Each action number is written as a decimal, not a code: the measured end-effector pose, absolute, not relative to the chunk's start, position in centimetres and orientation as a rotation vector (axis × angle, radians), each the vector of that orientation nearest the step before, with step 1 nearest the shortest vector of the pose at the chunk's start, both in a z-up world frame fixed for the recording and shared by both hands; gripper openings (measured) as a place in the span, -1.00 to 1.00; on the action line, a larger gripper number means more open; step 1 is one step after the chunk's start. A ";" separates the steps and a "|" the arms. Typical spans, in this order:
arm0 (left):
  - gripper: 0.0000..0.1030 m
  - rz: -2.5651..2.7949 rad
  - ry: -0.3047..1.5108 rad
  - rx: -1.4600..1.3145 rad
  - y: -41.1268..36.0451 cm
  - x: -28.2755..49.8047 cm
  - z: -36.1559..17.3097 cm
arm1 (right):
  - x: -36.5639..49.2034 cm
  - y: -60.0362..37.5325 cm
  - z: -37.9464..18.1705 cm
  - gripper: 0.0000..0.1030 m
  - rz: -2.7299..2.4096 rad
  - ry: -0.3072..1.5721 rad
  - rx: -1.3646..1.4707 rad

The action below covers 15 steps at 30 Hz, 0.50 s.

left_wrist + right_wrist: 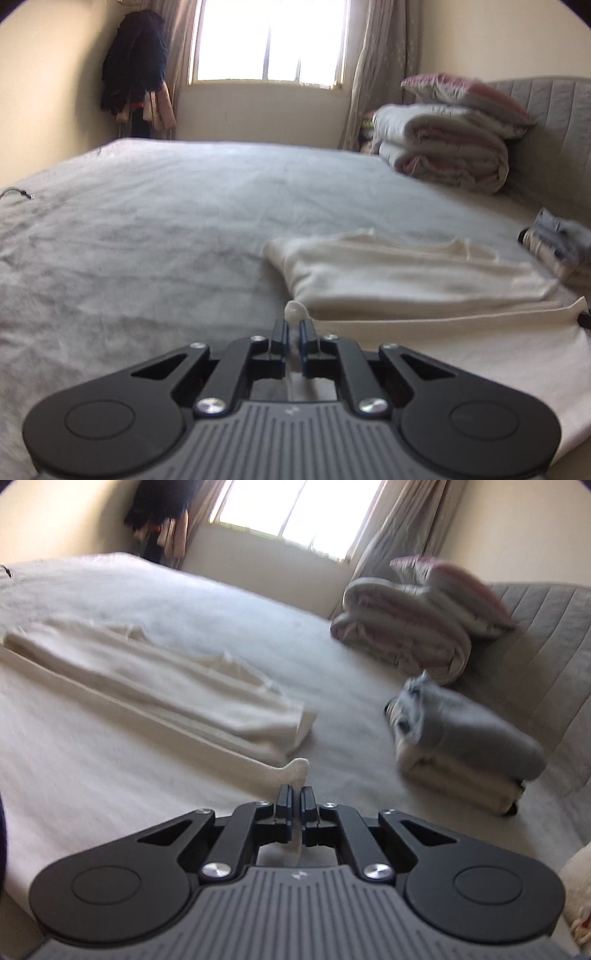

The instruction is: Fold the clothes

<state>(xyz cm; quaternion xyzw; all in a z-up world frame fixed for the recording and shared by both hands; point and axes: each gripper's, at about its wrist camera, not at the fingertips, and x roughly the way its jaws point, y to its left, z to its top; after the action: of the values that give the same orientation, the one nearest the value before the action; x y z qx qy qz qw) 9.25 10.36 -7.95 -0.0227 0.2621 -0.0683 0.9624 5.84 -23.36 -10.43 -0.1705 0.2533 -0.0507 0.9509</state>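
Note:
A cream garment (pixel 413 284) lies partly folded on the grey bed sheet (pixel 147 221). My left gripper (pixel 291 325) is shut on one near corner of it; a nub of cream cloth sticks out past the fingertips. In the right wrist view the same cream garment (pixel 155 686) stretches off to the left, and my right gripper (pixel 295 794) is shut on its other near corner. Both grippers hold the near edge just above the bed.
A stack of folded clothes, grey on top (pixel 469 738), sits right of the garment; it also shows in the left wrist view (pixel 561 243). Rolled quilts (pixel 443 140) lie against the grey headboard (pixel 554 122). Dark clothes (pixel 135 62) hang by the window.

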 end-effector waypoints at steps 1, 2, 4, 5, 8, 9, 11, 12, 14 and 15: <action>-0.86 -0.138 0.542 -0.048 10.4 9.5 -8.1 | 5.8 -23.2 -10.5 -0.93 -0.104 0.520 -0.352; -0.86 -0.140 0.549 -0.051 10.4 9.6 -8.2 | 5.8 -23.1 -10.6 -0.93 -0.104 0.525 -0.359; -0.86 -0.146 0.564 -0.053 10.4 9.9 -8.3 | 5.7 -22.9 -10.5 -0.91 -0.107 0.526 -0.371; -0.85 -0.149 0.570 -0.054 10.4 10.0 -8.2 | 5.6 -22.8 -10.5 -0.91 -0.109 0.526 -0.377; -0.83 -0.159 0.578 -0.074 10.7 9.9 -7.5 | 5.2 -22.8 -10.2 -0.80 -0.113 0.528 -0.373; -0.83 -0.161 0.577 -0.092 10.9 9.7 -7.1 | 5.0 -23.0 -9.8 -0.78 -0.115 0.529 -0.364; -0.81 -0.155 0.561 -0.124 11.4 9.3 -5.9 | 4.6 -23.3 -9.0 -0.75 -0.121 0.532 -0.344; -0.80 -0.156 0.552 -0.130 11.5 8.9 -5.4 | 4.3 -23.6 -8.6 -0.70 -0.124 0.530 -0.325; -0.80 -0.176 0.531 -0.128 11.2 8.0 -4.4 | 3.6 -23.9 -7.6 -0.66 -0.127 0.520 -0.269; -0.80 -0.206 0.522 -0.116 10.6 7.5 -4.2 | 3.1 -23.8 -7.1 -0.66 -0.115 0.512 -0.241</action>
<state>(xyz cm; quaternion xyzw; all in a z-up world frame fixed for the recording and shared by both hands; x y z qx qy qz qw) 7.45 10.65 -4.16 -0.0572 0.2574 -0.1017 0.9592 3.10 -23.81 -7.09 -0.1189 0.2523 -0.0567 0.9586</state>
